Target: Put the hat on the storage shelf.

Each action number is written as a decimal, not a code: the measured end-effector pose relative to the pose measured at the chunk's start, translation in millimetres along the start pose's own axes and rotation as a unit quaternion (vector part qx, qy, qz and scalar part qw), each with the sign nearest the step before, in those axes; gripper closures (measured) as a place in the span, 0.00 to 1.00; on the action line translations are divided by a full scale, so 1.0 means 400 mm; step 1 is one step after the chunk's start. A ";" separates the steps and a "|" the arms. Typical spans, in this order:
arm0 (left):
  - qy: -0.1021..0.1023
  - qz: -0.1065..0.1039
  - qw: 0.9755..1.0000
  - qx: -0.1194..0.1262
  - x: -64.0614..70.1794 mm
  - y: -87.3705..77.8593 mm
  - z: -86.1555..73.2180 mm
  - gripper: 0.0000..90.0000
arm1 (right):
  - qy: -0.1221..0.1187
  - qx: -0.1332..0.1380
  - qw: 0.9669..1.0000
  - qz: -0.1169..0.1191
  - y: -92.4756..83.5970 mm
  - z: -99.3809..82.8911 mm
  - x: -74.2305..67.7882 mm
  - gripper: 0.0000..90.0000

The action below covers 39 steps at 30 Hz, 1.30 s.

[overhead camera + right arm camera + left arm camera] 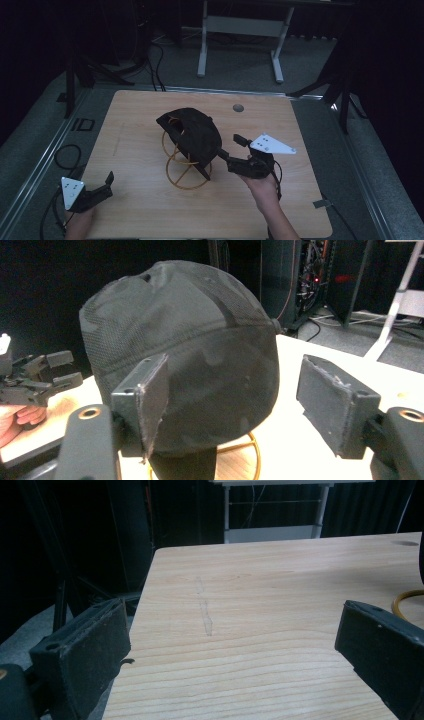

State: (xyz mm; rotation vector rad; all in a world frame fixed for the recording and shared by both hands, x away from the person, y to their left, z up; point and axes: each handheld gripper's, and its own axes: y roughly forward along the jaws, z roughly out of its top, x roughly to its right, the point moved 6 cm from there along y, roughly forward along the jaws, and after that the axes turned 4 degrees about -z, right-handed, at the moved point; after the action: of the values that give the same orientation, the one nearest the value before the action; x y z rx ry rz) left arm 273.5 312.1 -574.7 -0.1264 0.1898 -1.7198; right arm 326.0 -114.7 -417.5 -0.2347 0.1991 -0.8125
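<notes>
Just beside right tool (229,147), black cap (192,134)

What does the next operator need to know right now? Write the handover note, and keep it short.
Left gripper: open, holding nothing, low over the near left corner of the table, away from the work.
Right gripper: open, jaws either side of the rear of the black cap; one pad looks against the fabric, but nothing is clamped.
The cap sits on a gold wire stand near the middle of the table.
Done: the cap is on the stand.
Left: I cannot tell whether it is being seated or about to come off; probably close the right jaws on the cap, and bring the left in to steady the stand.
</notes>
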 end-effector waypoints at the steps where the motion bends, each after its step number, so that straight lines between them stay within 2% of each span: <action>1: 0.000 -0.001 1.000 0.000 0.000 0.000 0.000 0.02 | 0.002 0.000 1.000 -0.002 -0.002 -0.003 0.007 0.25; 3: 0.001 0.000 1.000 -0.001 0.001 0.000 0.000 0.02 | -0.003 -0.006 1.000 -0.009 -0.004 -0.012 0.022 0.15; 6: 0.001 0.001 1.000 -0.002 0.001 0.001 0.000 0.02 | -0.010 -0.014 1.000 -0.026 -0.009 -0.027 0.045 0.13; 14: 0.002 0.001 1.000 -0.001 0.002 0.001 0.000 0.02 | -0.025 -0.011 0.998 -0.062 -0.027 -0.063 0.112 0.13; 20: 0.002 0.000 1.000 -0.001 0.002 0.000 0.000 0.02 | -0.032 -0.024 0.995 -0.089 -0.041 -0.102 0.169 0.13; 30: 0.002 0.001 1.000 0.001 0.002 -0.001 0.000 0.02 | -0.024 -0.043 0.990 -0.131 -0.077 -0.180 0.263 0.14; 33: 0.001 0.002 1.000 0.000 0.002 0.000 0.000 0.02 | -0.029 -0.050 0.988 -0.143 -0.088 -0.205 0.284 0.14; 39: 0.001 0.002 1.000 0.000 0.002 0.000 0.000 0.02 | -0.017 -0.060 0.984 -0.165 -0.112 -0.250 0.325 0.14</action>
State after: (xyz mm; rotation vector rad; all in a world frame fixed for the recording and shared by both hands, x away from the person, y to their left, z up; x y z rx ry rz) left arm 273.2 311.5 -574.9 -0.1246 0.1915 -1.7169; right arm 355.9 -253.3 -511.4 -0.4025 0.1791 -1.1255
